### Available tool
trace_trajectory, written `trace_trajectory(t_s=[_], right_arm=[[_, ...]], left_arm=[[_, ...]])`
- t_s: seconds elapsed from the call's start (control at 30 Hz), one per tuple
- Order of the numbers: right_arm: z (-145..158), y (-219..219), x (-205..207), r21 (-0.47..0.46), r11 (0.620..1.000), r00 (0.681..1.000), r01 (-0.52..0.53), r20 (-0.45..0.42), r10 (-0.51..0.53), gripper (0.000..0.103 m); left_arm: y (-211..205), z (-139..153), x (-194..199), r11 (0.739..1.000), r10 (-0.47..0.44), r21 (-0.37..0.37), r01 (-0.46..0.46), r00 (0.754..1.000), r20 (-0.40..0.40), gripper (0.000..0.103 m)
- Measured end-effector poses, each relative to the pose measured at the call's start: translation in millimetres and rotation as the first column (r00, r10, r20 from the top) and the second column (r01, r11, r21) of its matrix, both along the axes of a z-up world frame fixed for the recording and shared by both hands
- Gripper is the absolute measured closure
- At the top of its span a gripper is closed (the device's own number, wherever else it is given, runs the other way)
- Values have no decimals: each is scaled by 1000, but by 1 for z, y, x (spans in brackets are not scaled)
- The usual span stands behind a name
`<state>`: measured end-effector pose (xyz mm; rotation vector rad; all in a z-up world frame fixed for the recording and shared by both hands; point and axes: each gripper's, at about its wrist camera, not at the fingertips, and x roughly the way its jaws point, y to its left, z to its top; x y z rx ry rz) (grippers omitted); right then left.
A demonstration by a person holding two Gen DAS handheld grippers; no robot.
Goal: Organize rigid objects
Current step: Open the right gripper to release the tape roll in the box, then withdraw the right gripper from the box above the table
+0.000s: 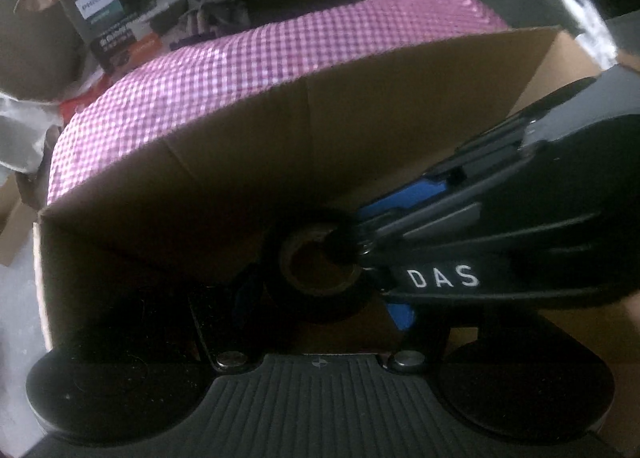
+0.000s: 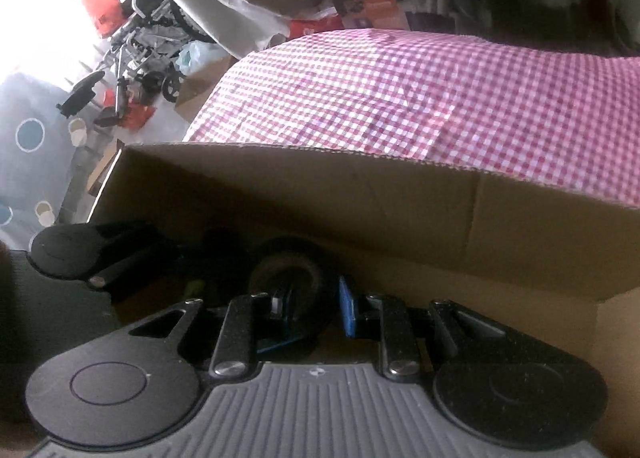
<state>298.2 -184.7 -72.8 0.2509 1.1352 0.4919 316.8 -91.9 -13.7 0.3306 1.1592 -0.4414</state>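
Observation:
A roll of black tape (image 1: 316,300) with a brown core lies low inside an open cardboard box (image 1: 280,161). My left gripper (image 1: 320,298) straddles the roll, and its dark left finger and blue right pad (image 1: 400,316) look pressed against the roll's outer sides. My right gripper (image 1: 356,234) reaches in from the right. In the right wrist view the right gripper (image 2: 314,304) is shut on the wall of the tape roll (image 2: 292,266), one finger in the core and the blue pad (image 2: 346,306) outside. The left gripper's body (image 2: 64,254) shows at the left.
The cardboard box's far wall (image 2: 360,197) stands close ahead. Behind it lies a pink checked cloth (image 2: 400,97). A printed appliance carton (image 1: 120,17) stands at the back. A folded wheeled frame (image 2: 152,37) and a grey rug (image 2: 32,145) are on the floor to the left.

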Motion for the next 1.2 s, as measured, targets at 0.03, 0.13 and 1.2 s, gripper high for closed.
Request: trace_trajectory(t_s=[0.03,0.13,1.2], right_arm=[[0,0,0,7,1000,1000,0,4,0,76],[1,-2,-1,17,1000,1000,13,3,-13,75],[155,-92,-296,172,980,880,96,446,-165,0]], left_arm=[[2,-1,4,1000,2,-2,-2,1000,6,37],[2,4,3,1000,11,-11,-11,999,30,31],[28,131,-213,937,257,-315,-149,906,336,10]])
